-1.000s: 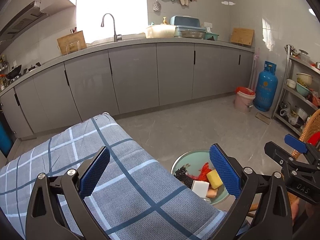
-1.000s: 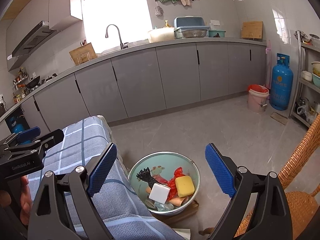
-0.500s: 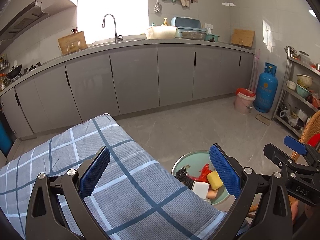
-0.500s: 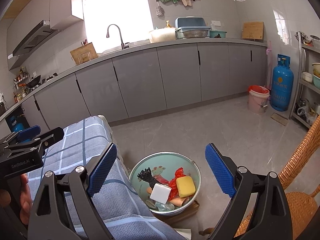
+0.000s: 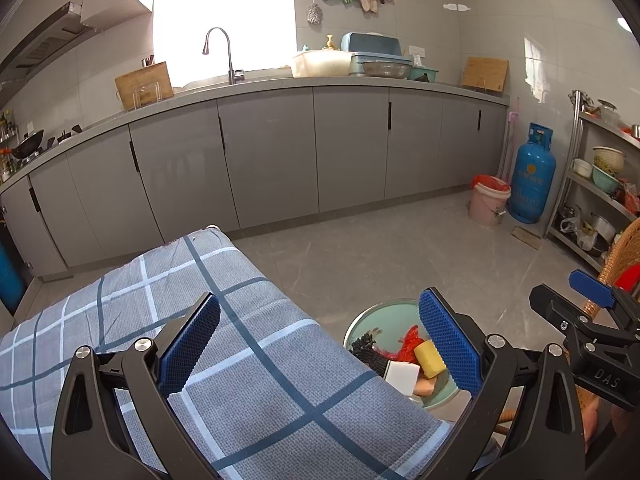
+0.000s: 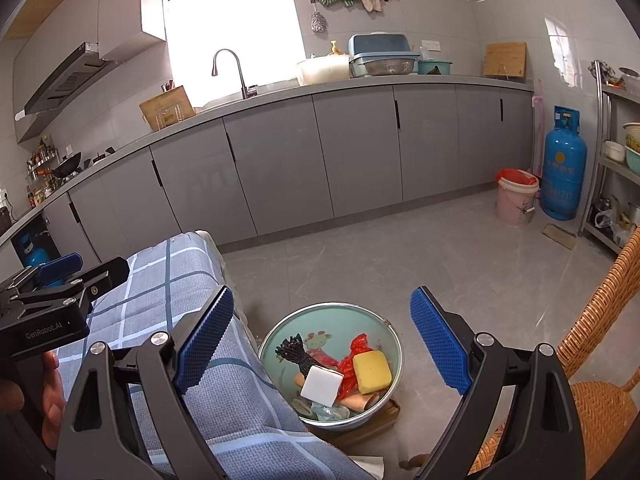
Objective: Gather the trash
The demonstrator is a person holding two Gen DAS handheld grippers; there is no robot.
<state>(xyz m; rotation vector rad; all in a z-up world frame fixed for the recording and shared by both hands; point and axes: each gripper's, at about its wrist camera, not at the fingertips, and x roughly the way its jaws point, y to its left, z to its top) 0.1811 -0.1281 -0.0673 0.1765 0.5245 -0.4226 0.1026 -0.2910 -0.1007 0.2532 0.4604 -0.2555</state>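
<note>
A pale green basin (image 6: 280, 340) stands on the floor beside the table and holds trash: a yellow sponge (image 6: 372, 372), a white block (image 6: 322, 386), red plastic (image 6: 356, 346) and a black bundle (image 6: 294, 350). The basin also shows in the left wrist view (image 5: 368, 320). My right gripper (image 6: 322, 334) is open and empty above the basin. My left gripper (image 5: 320, 340) is open and empty above the checked grey-blue tablecloth (image 5: 248, 380), near its right edge.
A wicker chair (image 6: 596, 360) stands at the right of the basin. Grey kitchen cabinets (image 6: 360, 152) run along the far wall. A pink bucket (image 6: 516, 196), a blue gas cylinder (image 6: 564, 168) and a metal shelf rack (image 5: 600, 184) stand at the far right.
</note>
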